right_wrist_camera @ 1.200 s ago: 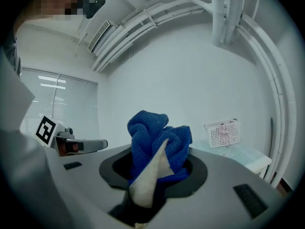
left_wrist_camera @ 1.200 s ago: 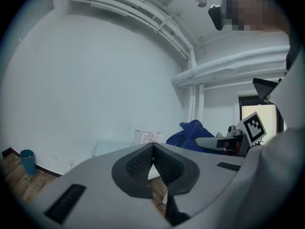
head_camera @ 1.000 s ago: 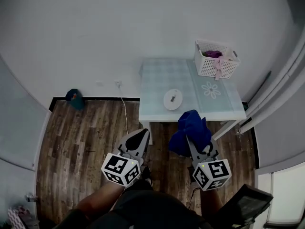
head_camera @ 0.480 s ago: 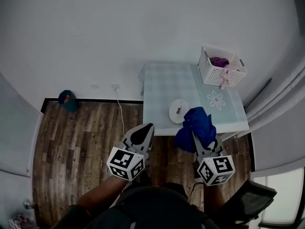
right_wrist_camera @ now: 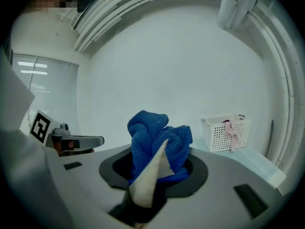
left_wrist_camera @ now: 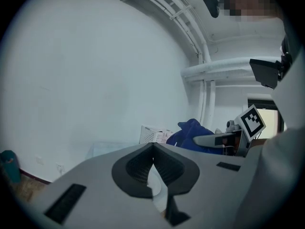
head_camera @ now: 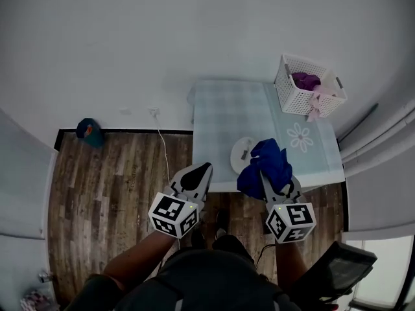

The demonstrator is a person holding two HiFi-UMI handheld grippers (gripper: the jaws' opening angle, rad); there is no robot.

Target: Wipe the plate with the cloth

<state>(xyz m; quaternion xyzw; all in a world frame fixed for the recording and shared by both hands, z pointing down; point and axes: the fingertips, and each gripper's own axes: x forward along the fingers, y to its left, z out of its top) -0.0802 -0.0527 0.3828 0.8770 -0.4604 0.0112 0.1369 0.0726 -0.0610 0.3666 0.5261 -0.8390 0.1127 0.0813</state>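
We had the right gripper [right_wrist_camera: 152,168] clamped on the bunched blue microfibre cloth [right_wrist_camera: 155,142]. The left gripper [left_wrist_camera: 155,173] had its jaws together, nothing in them. The small round white plate [head_camera: 238,155] sat unheld near the pale checked table's [head_camera: 220,115] front edge, so a hard wipe could've shoved it off.

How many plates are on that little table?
1. The round white plate sits near the front edge of the pale checked table, partly behind the blue cloth clamped in the right gripper. The white lattice basket is not fully visible inside.
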